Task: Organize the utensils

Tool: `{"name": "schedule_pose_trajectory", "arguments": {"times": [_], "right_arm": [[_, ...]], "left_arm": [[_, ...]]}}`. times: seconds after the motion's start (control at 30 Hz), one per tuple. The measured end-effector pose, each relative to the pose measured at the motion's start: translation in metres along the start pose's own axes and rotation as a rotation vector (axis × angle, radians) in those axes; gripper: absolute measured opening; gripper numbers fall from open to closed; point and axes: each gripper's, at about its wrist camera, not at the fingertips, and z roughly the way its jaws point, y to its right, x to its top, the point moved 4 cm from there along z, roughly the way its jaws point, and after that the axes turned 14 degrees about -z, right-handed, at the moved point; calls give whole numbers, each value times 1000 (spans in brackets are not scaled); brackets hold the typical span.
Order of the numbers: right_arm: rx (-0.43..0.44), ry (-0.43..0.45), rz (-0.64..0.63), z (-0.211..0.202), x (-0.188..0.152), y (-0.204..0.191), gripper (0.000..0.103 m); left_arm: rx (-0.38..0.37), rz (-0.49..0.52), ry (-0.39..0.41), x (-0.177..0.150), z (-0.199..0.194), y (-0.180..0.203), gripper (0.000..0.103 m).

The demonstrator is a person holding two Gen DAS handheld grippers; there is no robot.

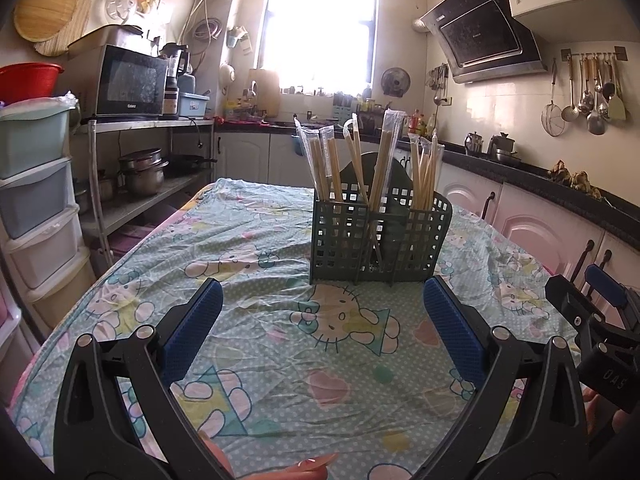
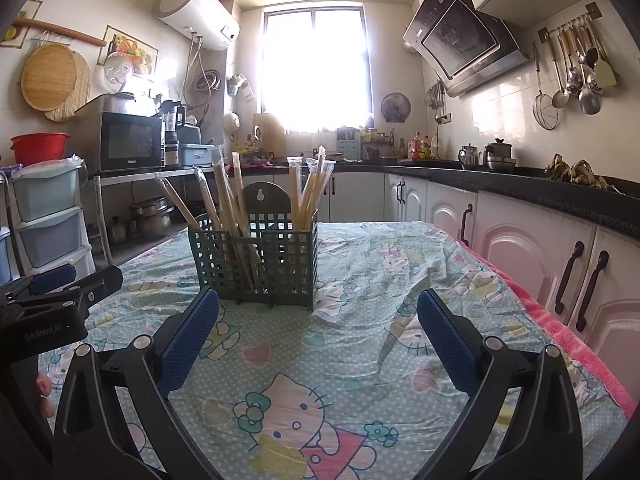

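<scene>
Chopsticks (image 1: 374, 168) upright in green caddy (image 1: 376, 236); left gripper (image 1: 322, 300), right gripper (image 2: 318, 310) fingers spread, empty.

Ahead of me a bright window (image 2: 316, 68) floods the kitchen, black countertop (image 2: 520, 188) right, microwave (image 1: 128, 82) on shelves left.

I count one green utensil caddy (image 1: 376, 236) with three compartments, several wrapped chopstick pairs (image 1: 320, 168) I cannot number exactly, and my two tools: left (image 1: 322, 328), right (image 2: 318, 332).
</scene>
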Motion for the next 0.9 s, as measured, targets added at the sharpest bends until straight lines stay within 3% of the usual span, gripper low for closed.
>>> {"name": "schedule_pose_trajectory", "arguments": {"times": [0.9], "right_arm": [[-1, 2, 2, 0, 0, 1, 97]], "left_arm": [[-1, 0, 10, 3, -2, 0, 93]]}}
